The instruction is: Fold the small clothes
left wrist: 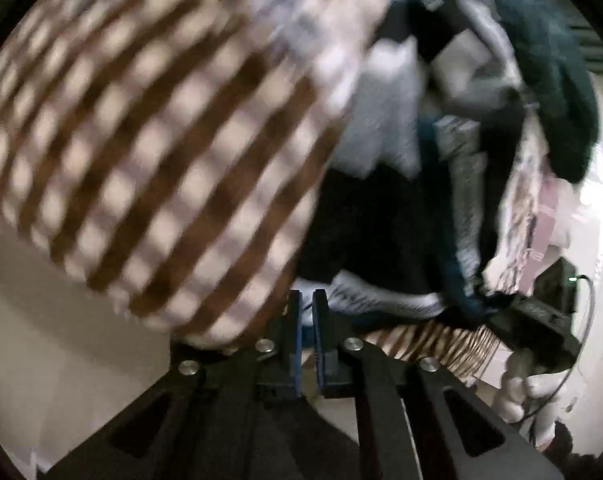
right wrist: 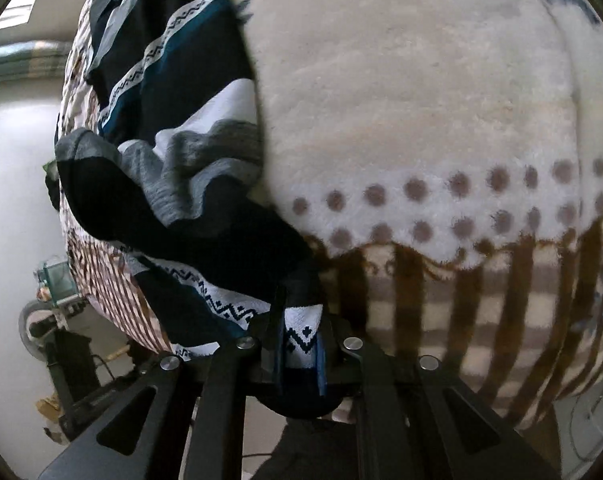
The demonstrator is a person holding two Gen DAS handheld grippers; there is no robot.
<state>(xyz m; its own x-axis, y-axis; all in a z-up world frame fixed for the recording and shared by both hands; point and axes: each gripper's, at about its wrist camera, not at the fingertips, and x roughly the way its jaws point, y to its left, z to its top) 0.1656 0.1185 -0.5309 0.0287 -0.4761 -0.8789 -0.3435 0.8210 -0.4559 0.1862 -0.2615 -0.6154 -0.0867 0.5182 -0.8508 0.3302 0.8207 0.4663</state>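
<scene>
Right claw (right wrist: pixel 299 344) clenched on navy patterned sock (right wrist: pixel 205 128), cream dotted fleece (right wrist: pixel 421 100) beside it, left claw (left wrist: pixel 306 300) nearly closed, empty, near blurred brown checked cloth (left wrist: pixel 149 152)

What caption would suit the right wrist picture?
Right gripper shut on a dark patterned sock, beside a cream dotted blanket.

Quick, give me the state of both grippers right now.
Left gripper: jaws nearly shut, nothing visibly between them.
Right gripper: shut on the black, white and blue patterned garment.
</scene>
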